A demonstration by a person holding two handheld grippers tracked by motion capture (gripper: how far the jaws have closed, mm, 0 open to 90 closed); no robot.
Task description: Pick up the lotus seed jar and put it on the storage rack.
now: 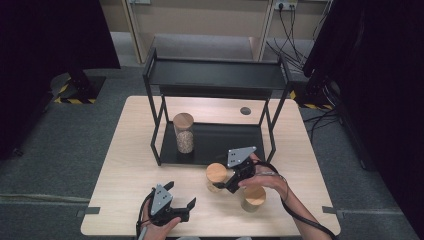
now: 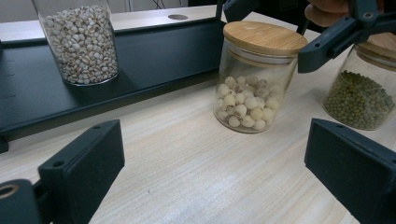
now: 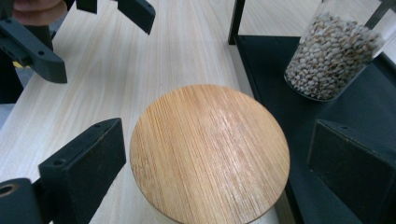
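Wooden table: right gripper gapes astride the jar lid; left gripper open, empty, sees its white seeds.

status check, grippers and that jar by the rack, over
Left gripper open, idle. Right gripper open around white-bean jar, pads not touching. Green-bean jar close beside.

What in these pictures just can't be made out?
- High view: contents of the two front jars, hidden under their lids.
- Right gripper view: the jar body, hidden under its lid.
- Left gripper view: the green-bean jar, cut off by the edge and a claw.
- Left gripper view: the tall jar, top cut off.
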